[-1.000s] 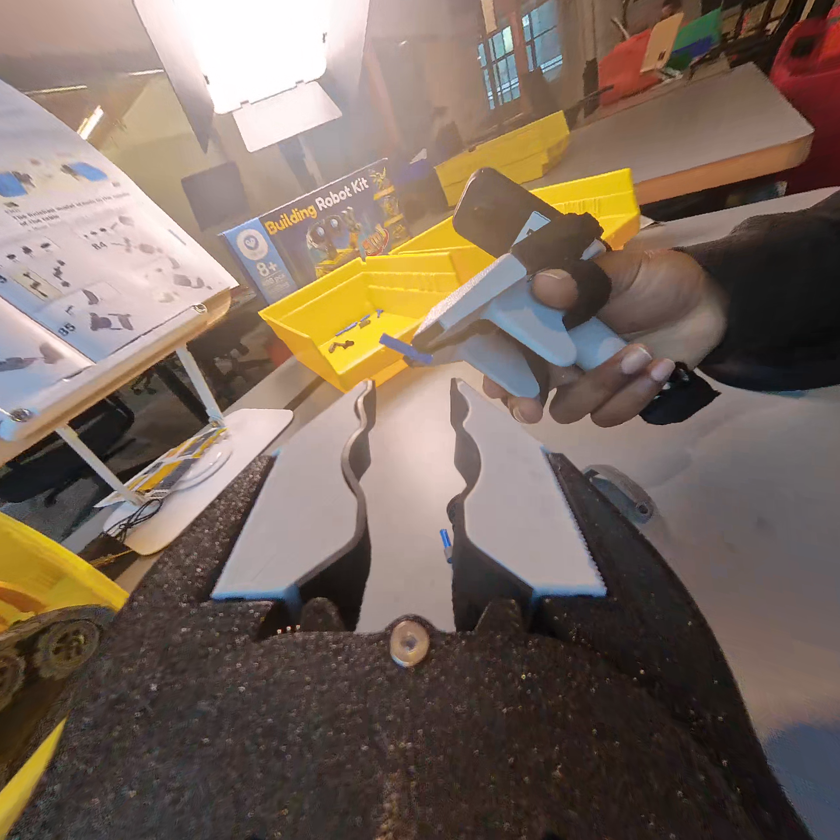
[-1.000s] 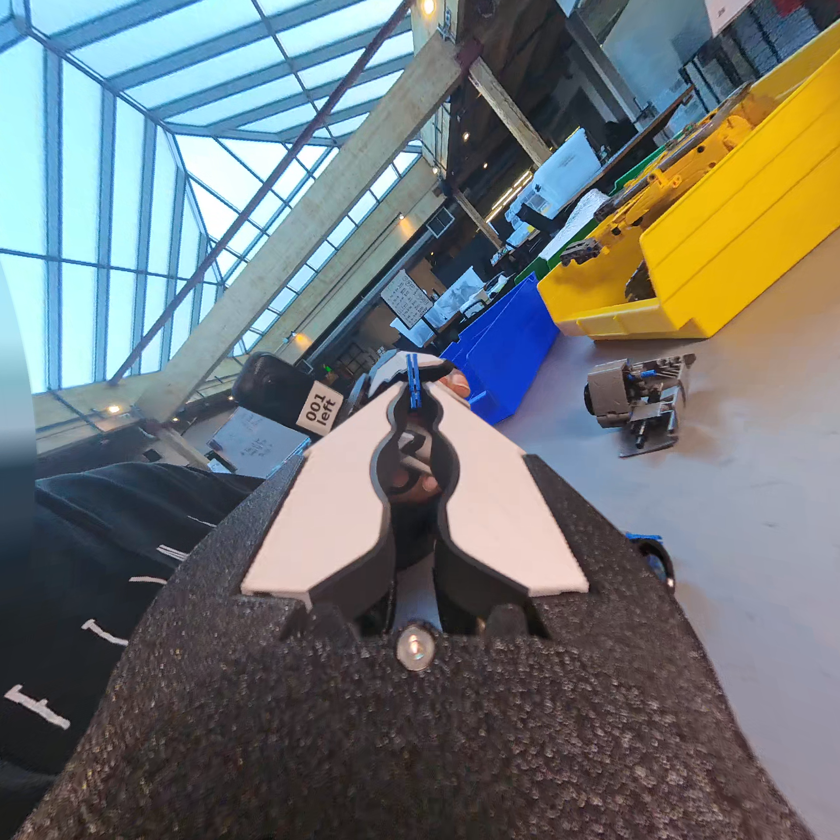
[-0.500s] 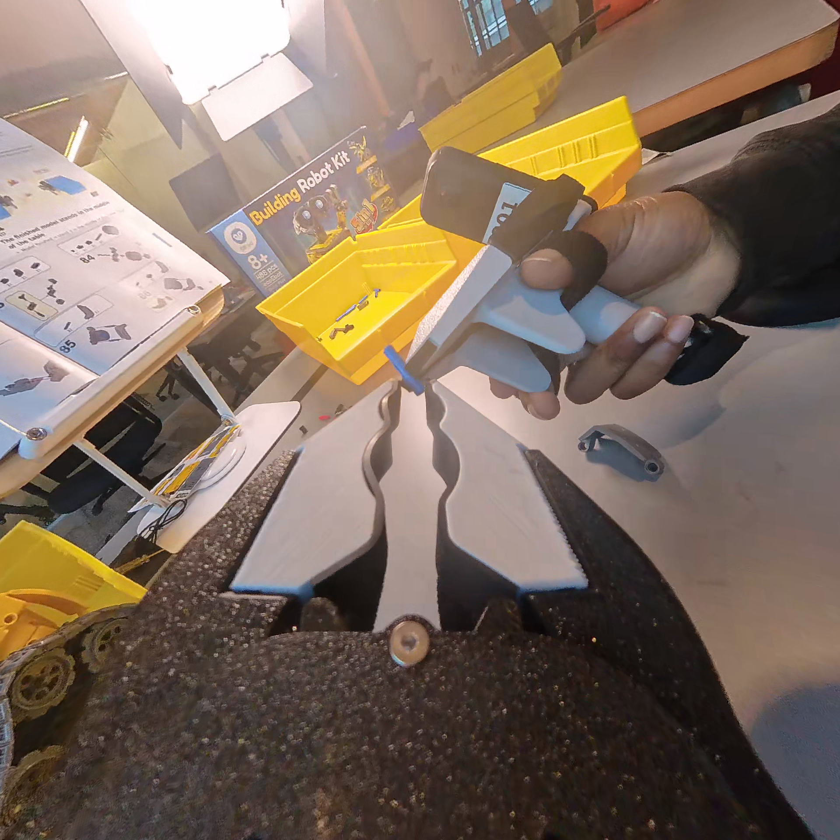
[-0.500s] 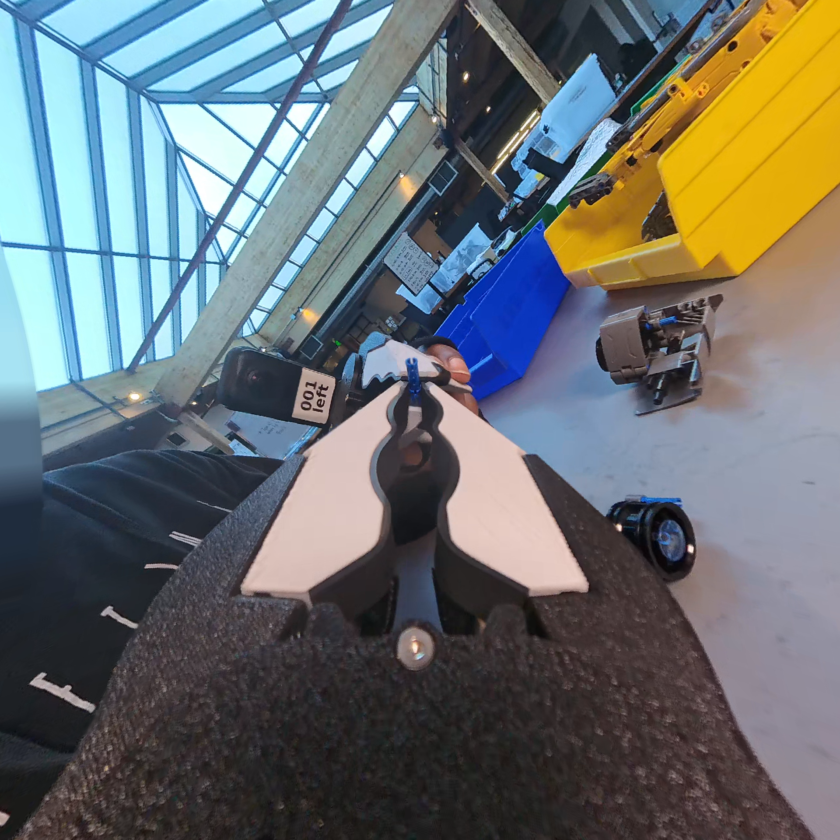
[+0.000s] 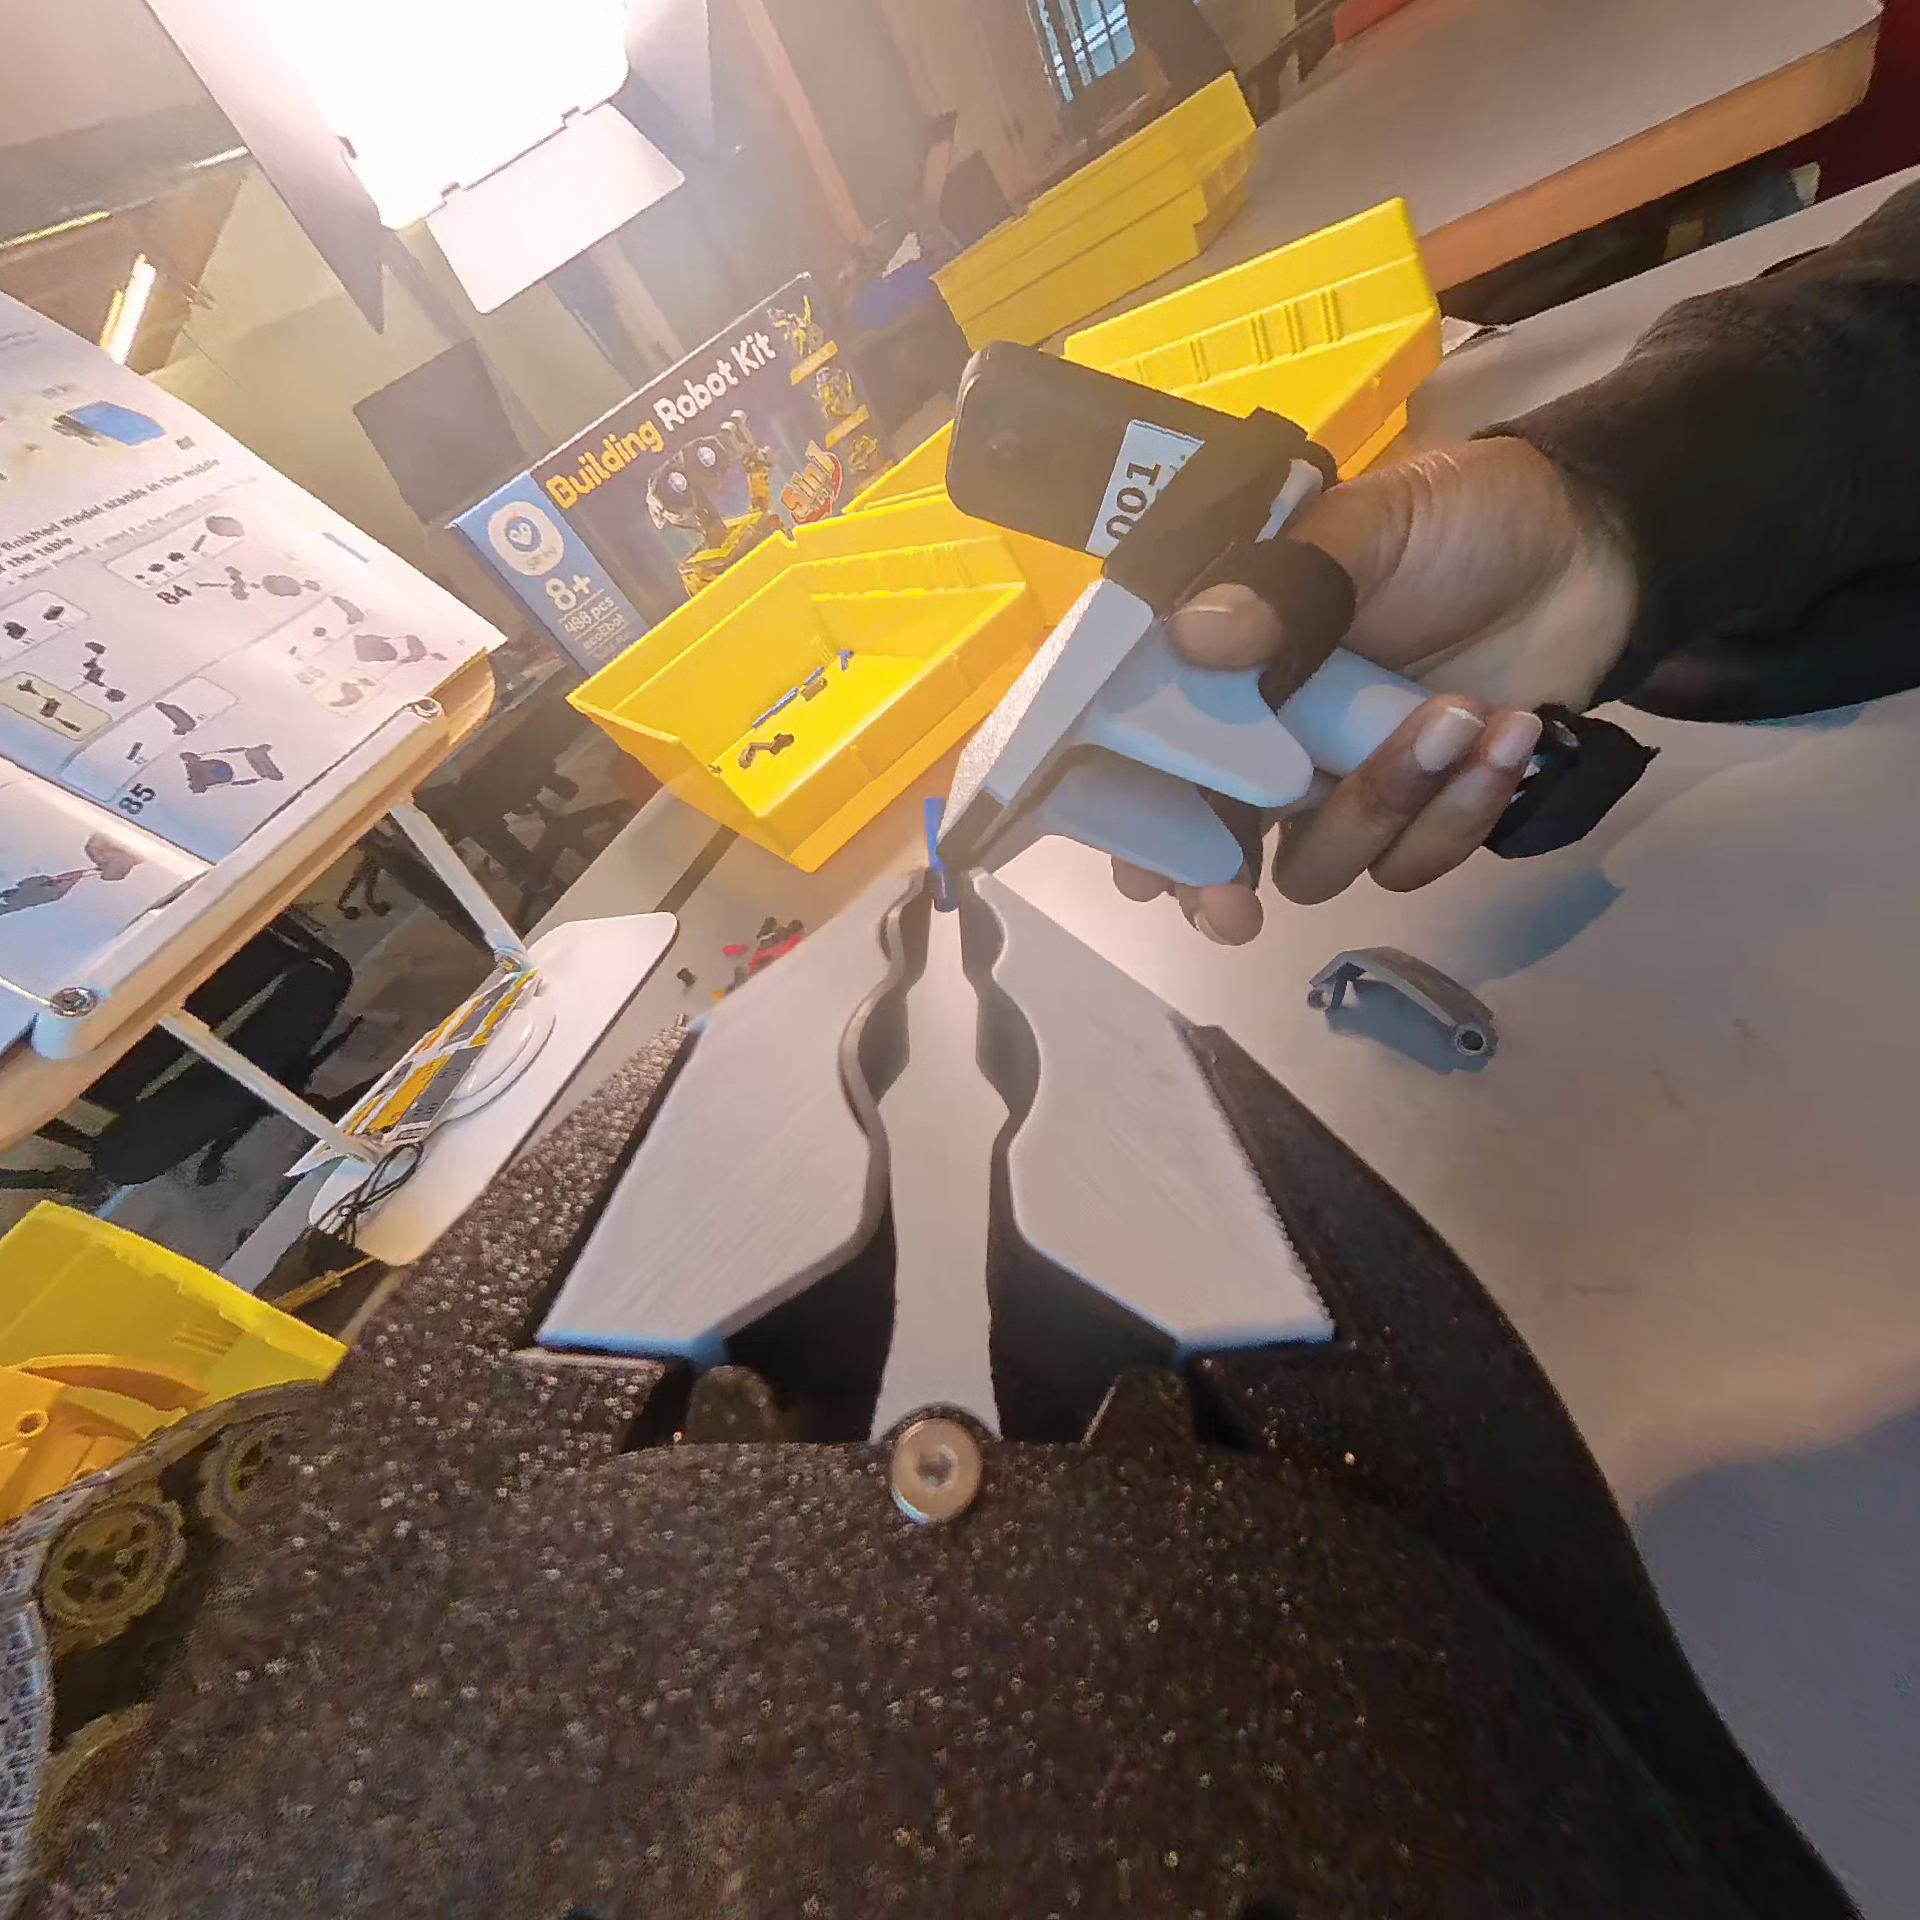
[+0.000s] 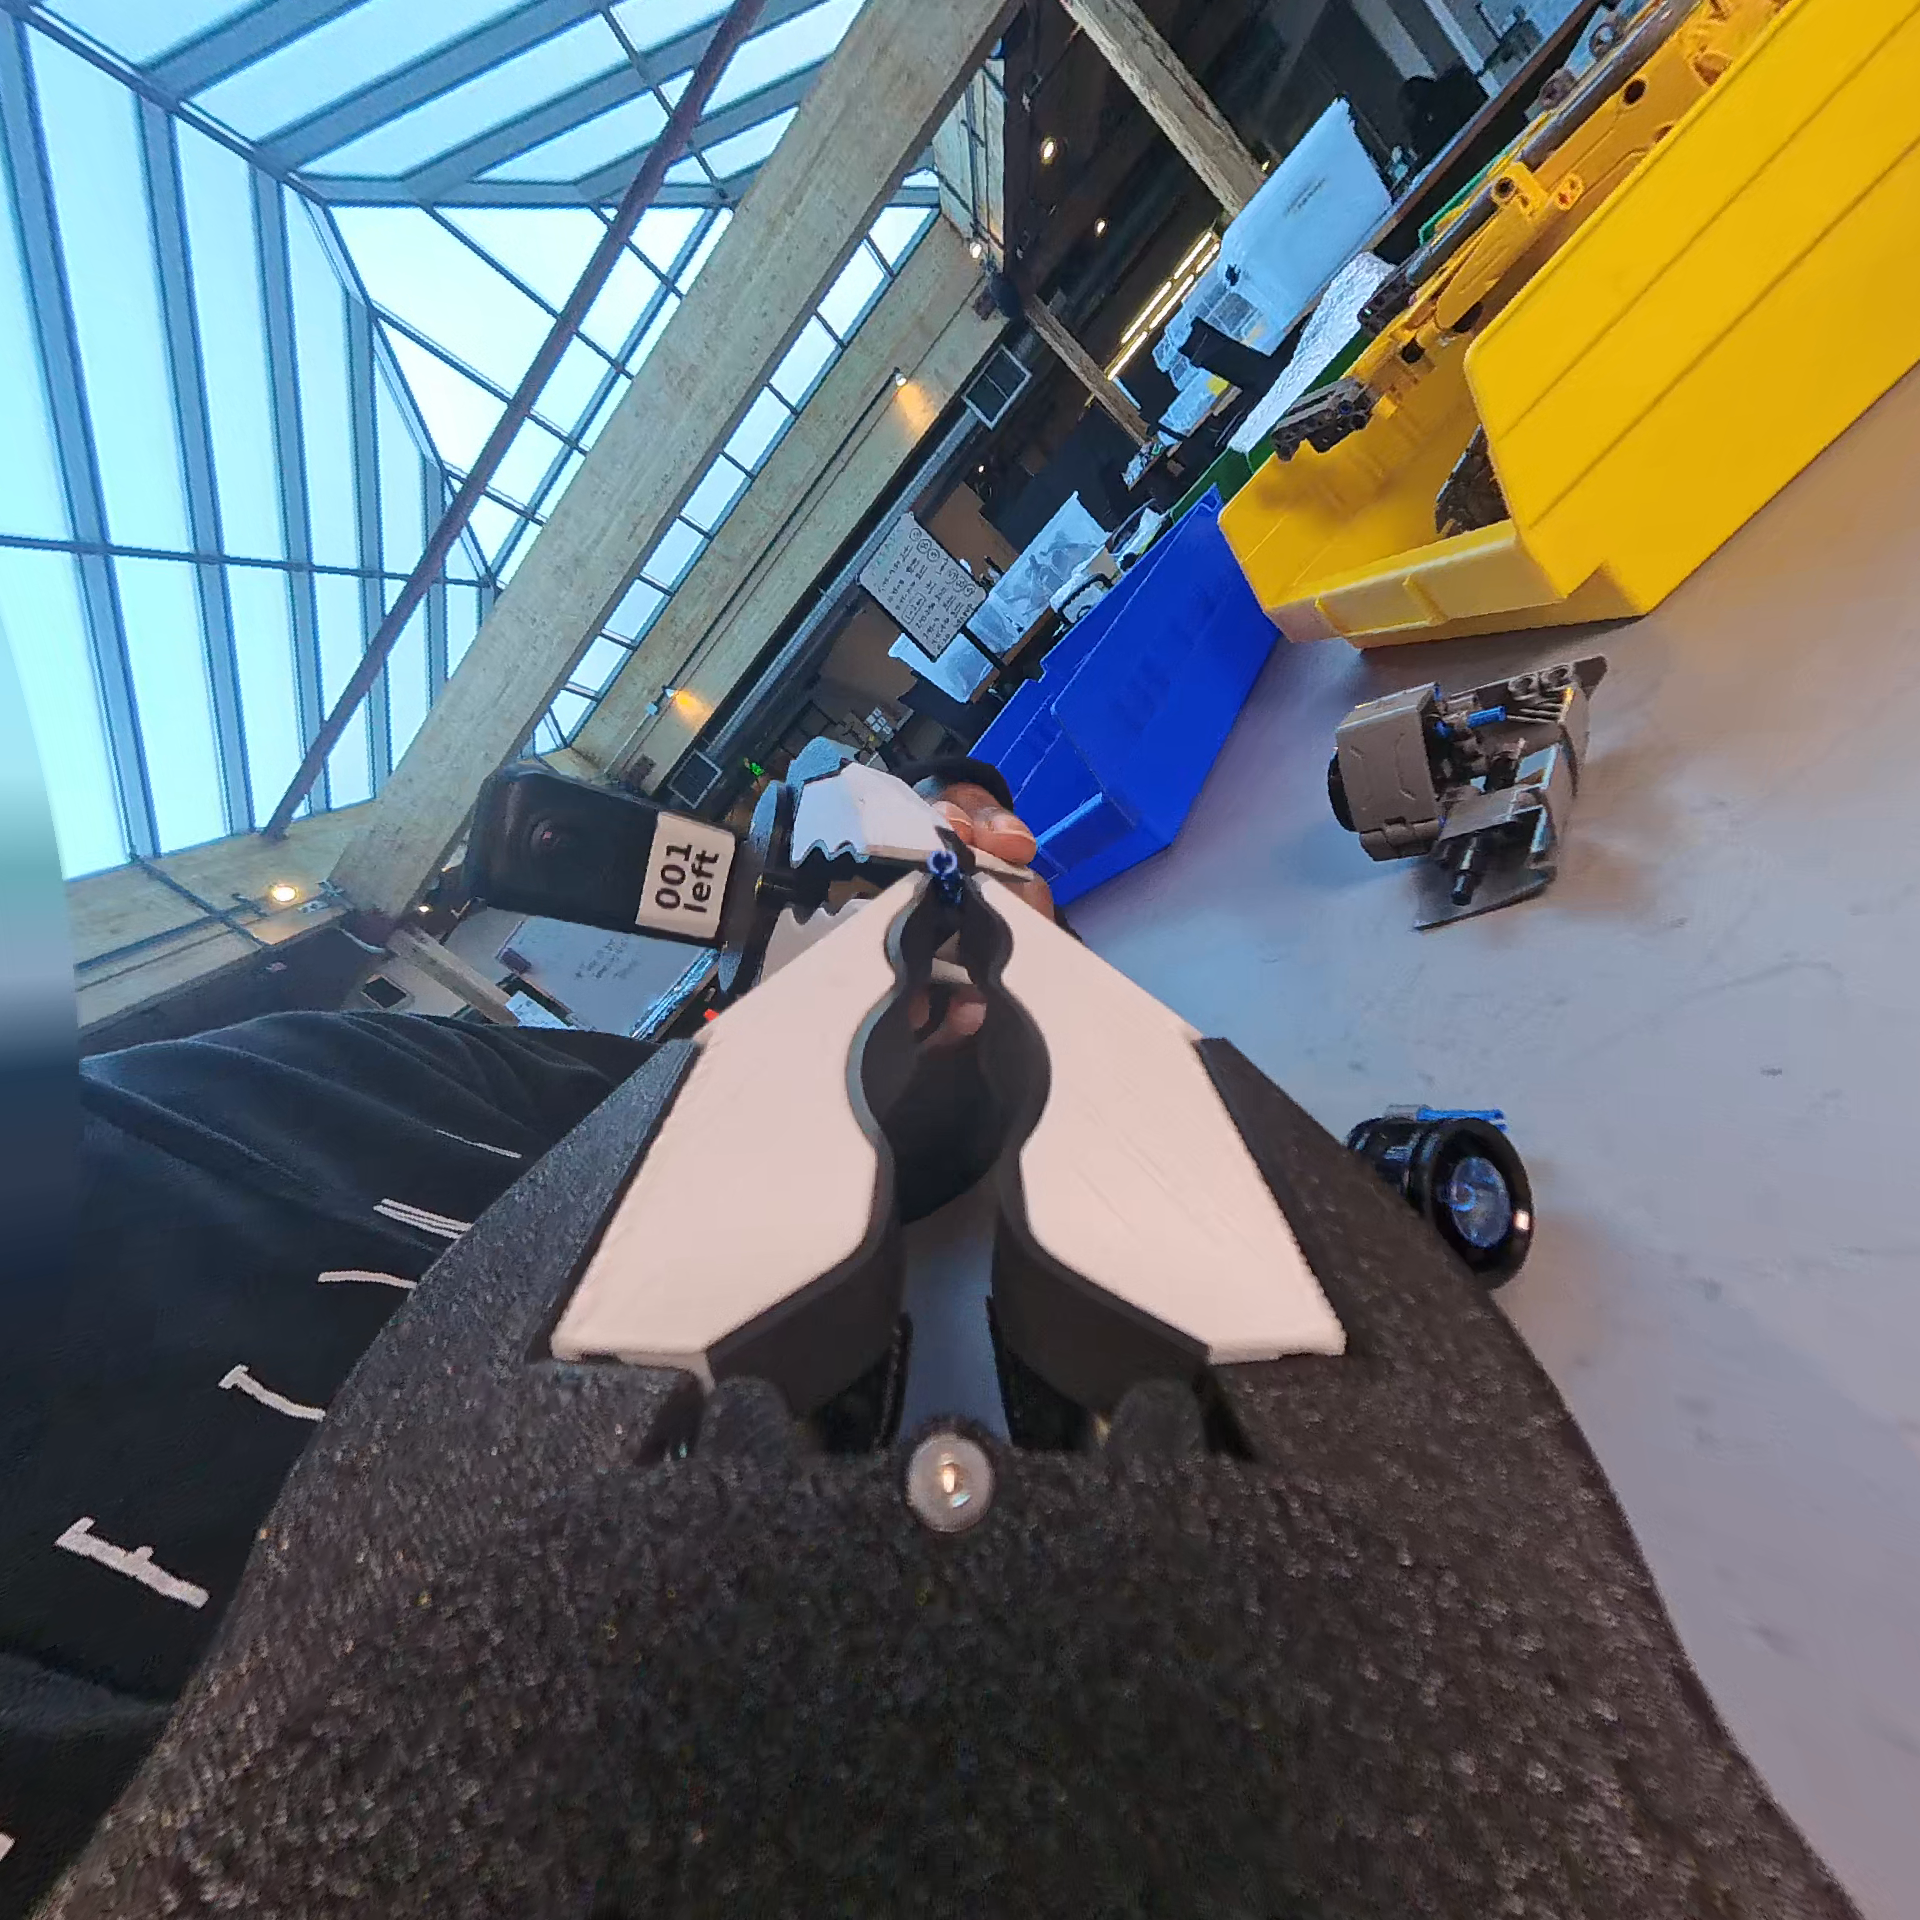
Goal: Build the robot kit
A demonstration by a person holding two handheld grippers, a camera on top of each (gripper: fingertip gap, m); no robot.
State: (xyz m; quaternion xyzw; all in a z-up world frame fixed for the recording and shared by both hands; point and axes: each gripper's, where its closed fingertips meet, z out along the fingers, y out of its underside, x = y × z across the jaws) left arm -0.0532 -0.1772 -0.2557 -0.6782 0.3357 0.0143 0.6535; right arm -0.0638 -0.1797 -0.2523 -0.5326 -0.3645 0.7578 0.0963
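Observation:
A small blue pin (image 5: 937, 852) is held in the air between both grippers. My right gripper (image 6: 943, 871) is shut on the pin (image 6: 943, 862); in the left wrist view it (image 5: 961, 836) is gripped by a hand in a dark sleeve and points down-left. My left gripper (image 5: 943, 885) has closed to a narrow slit around the pin's lower end, tip to tip with the right one. In the right wrist view the left gripper's white fingers (image 6: 868, 816) show just beyond the pin.
On the grey table lie a small grey part (image 5: 1403, 1013), a grey motor assembly (image 6: 1455, 790) and a black wheel (image 6: 1455, 1195). Yellow bins (image 5: 831, 665), a kit box (image 5: 675, 499), an instruction booklet on a stand (image 5: 187, 644), a blue bin (image 6: 1132, 686) and a yellow tracked model (image 5: 104, 1455) stand around. Less than 4 cm separates the two grippers' tips. The grey motor assembly (image 6: 1455, 790) is about equally far from each gripper, around 15 cm.
My left gripper has narrowed from wide open to a slit and moved up to the pin. The right gripper has brought the pin down between the left fingertips.

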